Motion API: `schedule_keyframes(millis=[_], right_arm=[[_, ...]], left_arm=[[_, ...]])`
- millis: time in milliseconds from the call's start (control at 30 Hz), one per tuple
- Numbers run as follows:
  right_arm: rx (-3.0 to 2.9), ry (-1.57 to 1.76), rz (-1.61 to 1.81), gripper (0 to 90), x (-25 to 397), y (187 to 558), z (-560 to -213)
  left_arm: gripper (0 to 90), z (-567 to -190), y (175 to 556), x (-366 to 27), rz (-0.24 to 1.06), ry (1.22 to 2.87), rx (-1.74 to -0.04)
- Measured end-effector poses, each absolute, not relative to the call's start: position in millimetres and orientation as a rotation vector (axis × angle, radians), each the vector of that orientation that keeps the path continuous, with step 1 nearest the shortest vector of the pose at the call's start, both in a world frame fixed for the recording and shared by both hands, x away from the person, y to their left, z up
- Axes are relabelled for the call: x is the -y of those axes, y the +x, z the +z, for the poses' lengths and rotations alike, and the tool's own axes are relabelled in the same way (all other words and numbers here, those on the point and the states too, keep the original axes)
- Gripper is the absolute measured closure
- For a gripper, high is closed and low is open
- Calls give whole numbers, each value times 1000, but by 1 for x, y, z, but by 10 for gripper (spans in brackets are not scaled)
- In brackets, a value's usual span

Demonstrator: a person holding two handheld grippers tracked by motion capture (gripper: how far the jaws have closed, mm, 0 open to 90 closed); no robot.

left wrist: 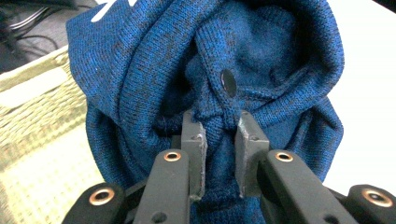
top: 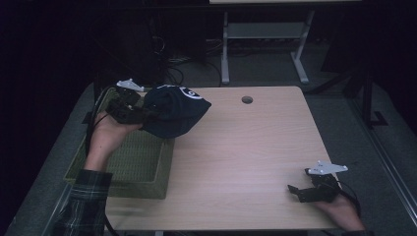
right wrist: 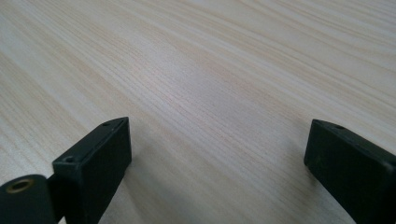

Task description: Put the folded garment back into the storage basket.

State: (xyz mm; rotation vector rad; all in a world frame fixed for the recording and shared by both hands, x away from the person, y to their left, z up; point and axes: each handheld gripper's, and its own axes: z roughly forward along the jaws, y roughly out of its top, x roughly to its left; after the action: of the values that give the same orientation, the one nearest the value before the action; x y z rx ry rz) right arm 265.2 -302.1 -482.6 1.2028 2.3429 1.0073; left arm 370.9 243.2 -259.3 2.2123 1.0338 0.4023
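Over the far left of the worktop (top: pixel 255 142), in the high view, the left gripper (top: pixel 142 115) is holding a dark blue knit garment (top: pixel 174 110) bunched in the air, hanging partly above the green woven basket (top: pixel 142 169) and partly above bare wood — looks like it is being lifted out of the basket or carried across its rim. The right gripper (top: pixel 297 192) is resting low near the front right corner, well apart, likely waiting its turn.

Left gripper view: the jaws are pinching a fold of the garment (left wrist: pixel 261 56) just below a dark button (left wrist: pixel 228 83), nearly closed, cloth between them; basket (left wrist: pixel 37 140) showing at left.

Right gripper view: the jaws are standing wide apart, gripping nothing, hovering close over bare worktop (right wrist: pixel 210 84).
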Motion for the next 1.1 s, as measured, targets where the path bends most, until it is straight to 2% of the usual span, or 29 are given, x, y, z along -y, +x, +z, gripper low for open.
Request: schedule_keyframes(millis=[600,867,1100], right_arm=[[-2343,1204,1008,70,302,265,-483],[-2342,1212,1006,70,302,265,-483],[-2342,1206,1004,70,302,266,-483]], left_arm=[[762,-276,363,-300,508,2177,-1228],[762,-291,361,-330,519,2125,-1333],[762,-308,362,-341,509,2123,-1387]])
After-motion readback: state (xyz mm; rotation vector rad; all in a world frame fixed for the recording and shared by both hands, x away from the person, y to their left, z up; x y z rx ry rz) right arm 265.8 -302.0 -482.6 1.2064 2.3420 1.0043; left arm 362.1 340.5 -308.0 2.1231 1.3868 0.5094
